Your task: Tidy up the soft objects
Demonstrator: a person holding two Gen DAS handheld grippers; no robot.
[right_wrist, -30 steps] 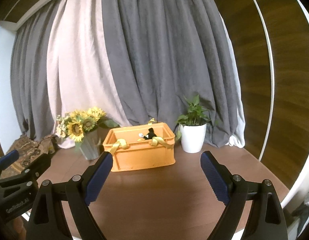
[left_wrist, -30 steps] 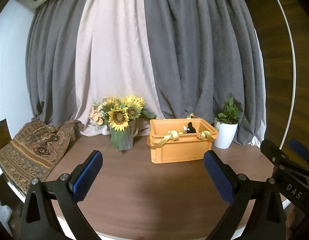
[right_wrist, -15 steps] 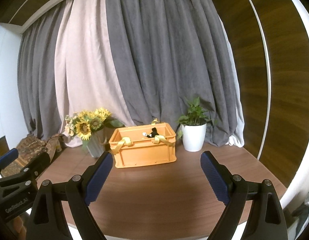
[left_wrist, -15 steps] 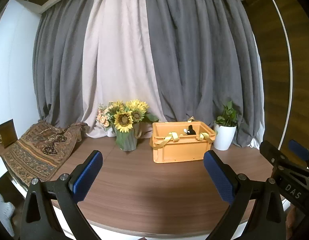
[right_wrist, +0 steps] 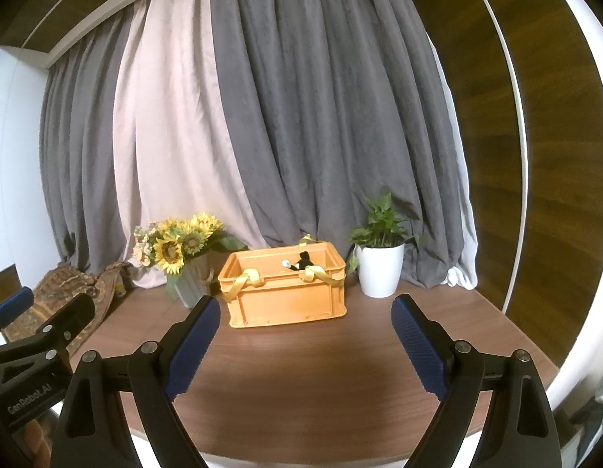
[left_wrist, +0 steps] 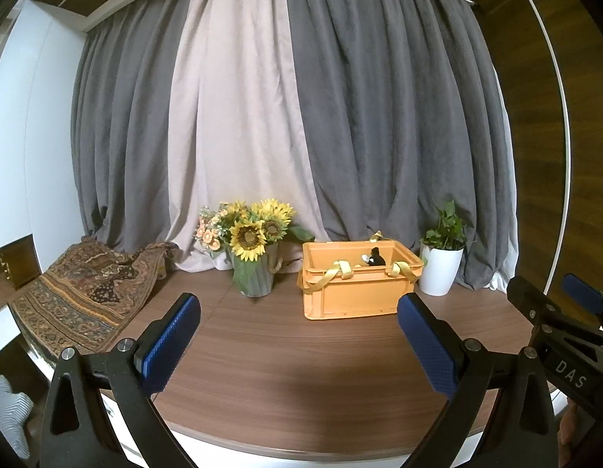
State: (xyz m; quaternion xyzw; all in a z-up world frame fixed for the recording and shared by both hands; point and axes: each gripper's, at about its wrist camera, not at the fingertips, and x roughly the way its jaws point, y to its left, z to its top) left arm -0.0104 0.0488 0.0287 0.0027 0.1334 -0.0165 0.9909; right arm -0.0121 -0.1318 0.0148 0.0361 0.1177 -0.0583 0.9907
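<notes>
Evidently both grippers had backed away from the counter (left_wrist: 286, 355) over the last second: its near rim, cut off a moment earlier, now curved fully across the bottom of each wrist view, and the orange crate (left_wrist: 360, 286) looked smaller and farther off. The left gripper (left_wrist: 297, 345) hung over the near edge with its jaws spread wide and nothing between them. The right gripper (right_wrist: 305, 347) matched it, jaws equally wide and empty, and showed at about 4 o'clock in the left wrist view.

The crate sat toward the back of the counter, at roughly 1 o'clock from the left gripper and 12 o'clock from the right. Inside it a small black-and-white plush toy (right_wrist: 299, 262) poked just above the rim, and yellow ribbon handles (right_wrist: 245, 281) draped over the front wall. What else lay in the crate could not be seen. No loose soft object showed on the bare wood.

To the crate's 9 o'clock stood a vase of sunflowers (left_wrist: 250, 249), at its 3 o'clock a potted plant (right_wrist: 381, 261) in a white pot, and a patterned cloth (left_wrist: 83, 292) lay draped over the far-left edge at 9 o'clock.

Judging by the retreat with empty jaws and the toy resting in the crate, the tidying seemed finished or nearly so, unless the cloth was also meant to be put away.
</notes>
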